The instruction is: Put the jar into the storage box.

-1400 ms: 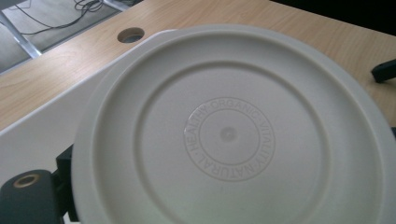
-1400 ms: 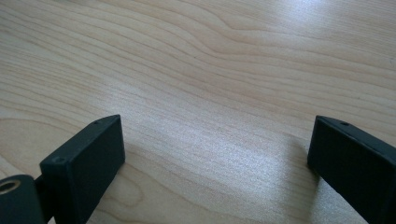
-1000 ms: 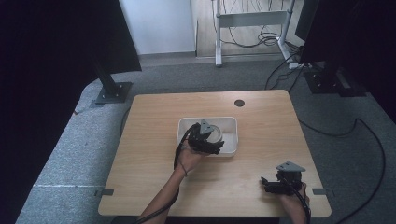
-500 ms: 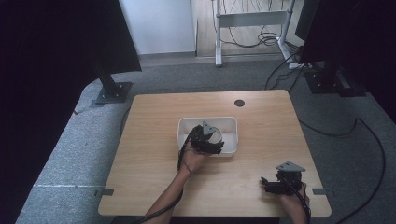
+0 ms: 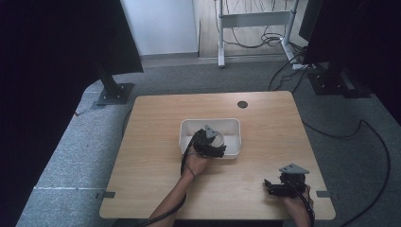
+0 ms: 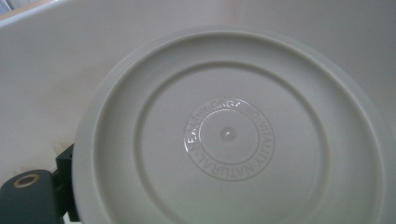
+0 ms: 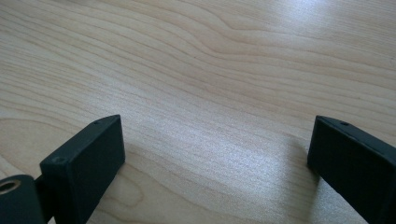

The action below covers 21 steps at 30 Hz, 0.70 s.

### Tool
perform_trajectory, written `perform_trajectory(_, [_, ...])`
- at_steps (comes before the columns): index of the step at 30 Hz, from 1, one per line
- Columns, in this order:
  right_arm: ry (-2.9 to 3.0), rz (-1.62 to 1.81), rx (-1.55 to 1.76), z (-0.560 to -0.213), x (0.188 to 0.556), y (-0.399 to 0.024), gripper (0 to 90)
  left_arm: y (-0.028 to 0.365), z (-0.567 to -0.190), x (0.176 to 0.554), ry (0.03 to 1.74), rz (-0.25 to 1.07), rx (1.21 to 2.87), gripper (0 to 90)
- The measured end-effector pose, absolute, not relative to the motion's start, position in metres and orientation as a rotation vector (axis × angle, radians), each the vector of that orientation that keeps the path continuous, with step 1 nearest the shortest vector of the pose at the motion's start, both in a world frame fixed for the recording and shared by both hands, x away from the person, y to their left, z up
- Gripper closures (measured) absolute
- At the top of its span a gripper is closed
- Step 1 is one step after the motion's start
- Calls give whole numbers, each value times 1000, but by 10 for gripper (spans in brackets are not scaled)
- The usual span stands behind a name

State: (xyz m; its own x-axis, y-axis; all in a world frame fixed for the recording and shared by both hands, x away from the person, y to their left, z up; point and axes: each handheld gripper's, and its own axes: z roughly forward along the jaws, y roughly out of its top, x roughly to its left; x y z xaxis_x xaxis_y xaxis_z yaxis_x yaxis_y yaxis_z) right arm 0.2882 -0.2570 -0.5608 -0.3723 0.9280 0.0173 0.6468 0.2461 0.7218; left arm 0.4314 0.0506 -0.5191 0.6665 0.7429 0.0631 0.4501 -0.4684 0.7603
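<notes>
Holding a round white lid [image 6: 233, 135] flat-on just ahead of the left gripper [image 5: 210, 144], inside the white tub [image 5: 234, 125] at mid-worktop [image 5: 156, 142]; fingers [image 6: 25, 196] seemingly clamped on the lid's rim, though hard to tell for sure. Lid face square to the camera, tub wall right behind. Resting well apart at the near right edge, right gripper [image 5: 274, 185] with fingers [image 7: 84, 163] spread wide over bare wood, gripping nothing
</notes>
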Motion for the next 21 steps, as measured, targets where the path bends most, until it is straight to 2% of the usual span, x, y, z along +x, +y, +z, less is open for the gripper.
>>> perform_trajectory(10, [2109, 914, 1438, -561, 288, -257, 37, 51, -517, 436, 968, 459, 2148, 91])
perform_trajectory(15, [2109, 914, 1438, -561, 288, -257, 37, 52, -514, 434, 965, 474, 2131, 40])
perform_trajectory(21, [2110, 914, 1438, -561, 288, -257, 36, 53, -509, 431, 946, 477, 2119, 28])
